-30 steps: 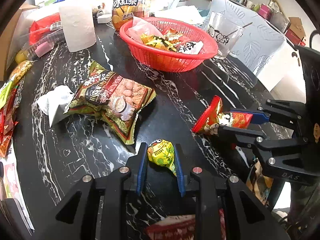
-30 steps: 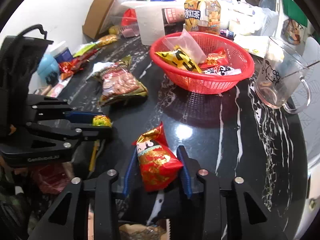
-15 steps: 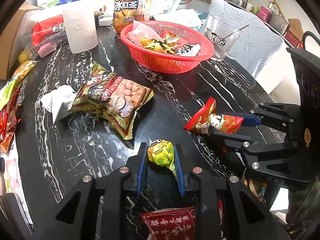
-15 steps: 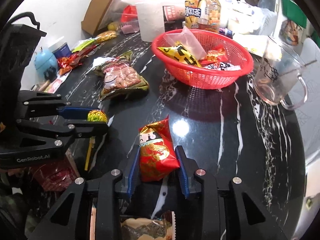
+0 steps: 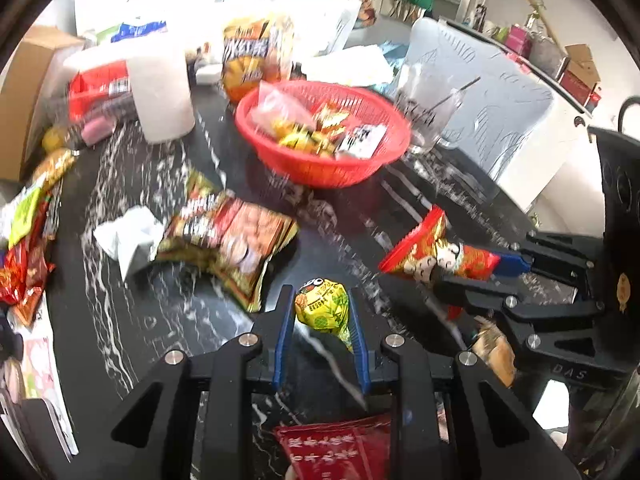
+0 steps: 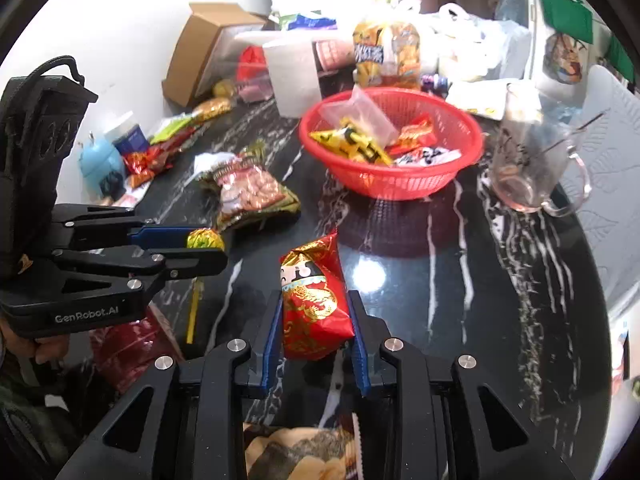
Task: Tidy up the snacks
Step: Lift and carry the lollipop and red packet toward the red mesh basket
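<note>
A: Nearest first. What has the left gripper got?

B: A yellow-green wrapped candy, pinched between the blue pads by its round body, lifted clear of the black marble table near its front edge. I'd judge it light and hard inside, with a slick, crinkly wrapper. The twisted tail pokes down on the right; gripping there would let it swing, so the middle of the bulge is the better hold.

A: And the right gripper?

B: Clamped on a red and gold snack packet by its lower half, the crimped top sticking up past the fingertips. It looks puffy with air and soft, probably brittle inside, so a hard squeeze could crush the contents. The glossy film could slide. The pads sit across the packet's width, which looks sound.

A: Further out?

B: Mid-table lies a big peanut bag, flat, with a crumpled white tissue touching its left end. The bag is broad and floppy; I'd take it by a sealed edge rather than the belly.

A: Where does everything go?

B: Presumably the red basket, toward the far edge, already holding several packets. A glass mug stands just beside its right rim, fragile, so the drop wants to come in from the near side. Behind the basket stand a bottle of iced tea and a paper towel roll.
</note>
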`<state>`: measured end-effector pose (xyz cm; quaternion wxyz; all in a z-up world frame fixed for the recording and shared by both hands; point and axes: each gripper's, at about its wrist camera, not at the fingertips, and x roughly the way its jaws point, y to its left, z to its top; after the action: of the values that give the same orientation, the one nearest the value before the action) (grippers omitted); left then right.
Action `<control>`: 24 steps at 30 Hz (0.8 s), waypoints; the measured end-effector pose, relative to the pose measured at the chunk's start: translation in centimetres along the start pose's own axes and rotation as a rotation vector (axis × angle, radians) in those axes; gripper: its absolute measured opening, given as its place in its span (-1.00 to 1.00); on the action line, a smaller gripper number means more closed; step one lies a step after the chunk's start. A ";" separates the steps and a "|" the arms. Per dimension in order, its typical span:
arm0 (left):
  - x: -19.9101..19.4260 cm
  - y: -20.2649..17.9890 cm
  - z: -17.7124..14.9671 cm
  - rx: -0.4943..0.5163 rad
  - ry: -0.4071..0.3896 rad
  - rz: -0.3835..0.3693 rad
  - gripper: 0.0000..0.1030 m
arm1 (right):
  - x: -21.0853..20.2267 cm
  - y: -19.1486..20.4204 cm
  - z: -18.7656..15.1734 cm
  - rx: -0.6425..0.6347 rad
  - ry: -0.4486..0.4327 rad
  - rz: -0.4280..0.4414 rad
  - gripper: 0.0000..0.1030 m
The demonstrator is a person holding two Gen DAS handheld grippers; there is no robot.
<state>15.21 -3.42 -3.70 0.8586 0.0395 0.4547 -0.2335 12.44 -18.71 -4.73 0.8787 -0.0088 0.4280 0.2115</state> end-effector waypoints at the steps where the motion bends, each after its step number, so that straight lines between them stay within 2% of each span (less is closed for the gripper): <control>1: -0.2 -0.2 0.2 0.003 -0.008 0.000 -0.51 | -0.5 0.0 0.0 0.004 -0.011 0.001 -0.43; 13: -4.4 -2.9 3.8 0.083 -0.159 -0.029 -0.51 | -6.1 0.5 1.2 -0.006 -0.154 -0.050 -0.42; 24: -6.0 -3.4 9.2 0.141 -0.260 -0.045 -0.51 | -8.2 -0.6 5.7 -0.030 -0.253 -0.102 -0.42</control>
<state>17.87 -6.84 6.90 0.8998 0.0587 0.3230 -0.2874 12.52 -21.16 4.98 0.9349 -0.0169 0.3097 0.1724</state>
